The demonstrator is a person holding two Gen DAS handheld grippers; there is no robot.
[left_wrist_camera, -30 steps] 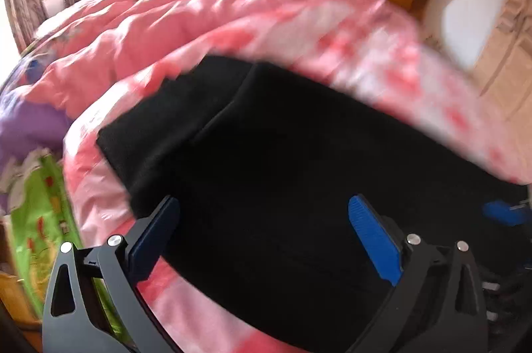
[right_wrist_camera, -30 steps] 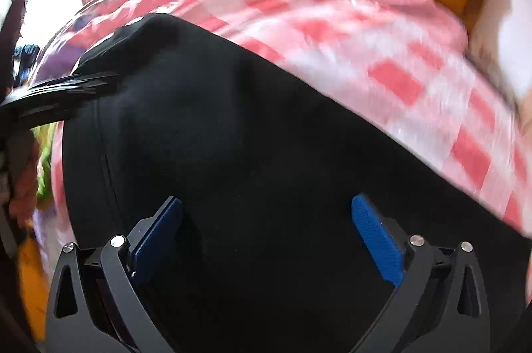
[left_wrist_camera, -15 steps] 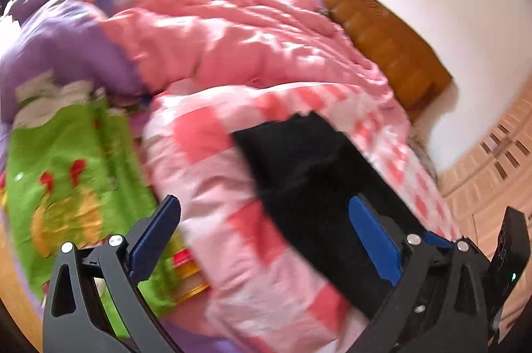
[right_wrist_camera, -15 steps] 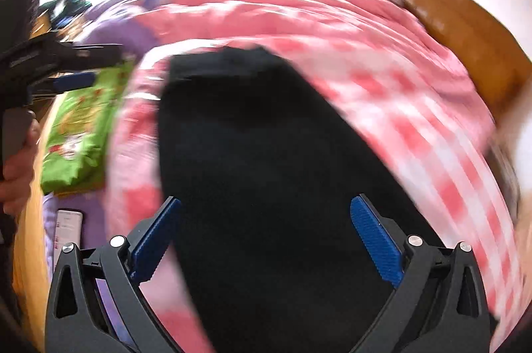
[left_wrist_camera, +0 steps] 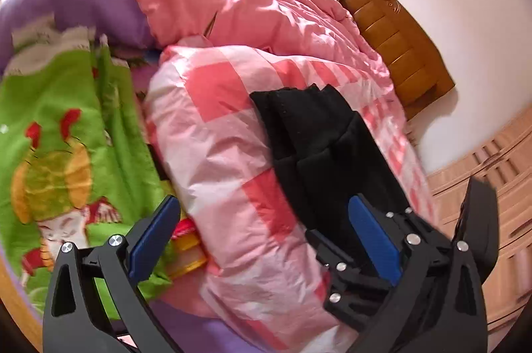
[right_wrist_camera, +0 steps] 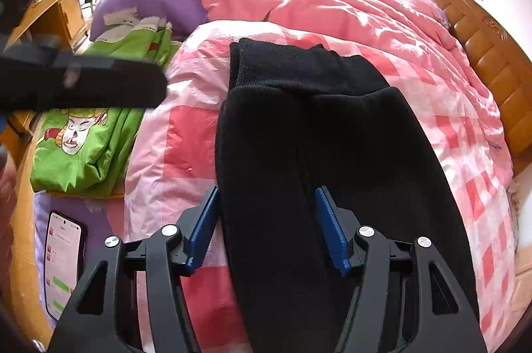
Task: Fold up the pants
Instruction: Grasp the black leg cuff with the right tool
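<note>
Fingers: left gripper (left_wrist_camera: 262, 233) spread wide, empty, over the quilt (left_wrist_camera: 216, 160) edge; right gripper (right_wrist_camera: 266, 228) part-closed astride the near end of the pants (right_wrist_camera: 316, 133), grip uncertain; pants lie lengthwise, folded once, further folds seemingly outstanding

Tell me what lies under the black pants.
The black pants lie on a pink checked quilt, which shows around them on both sides. The quilt's patch directly beneath is covered, so anything between cannot be seen.
</note>
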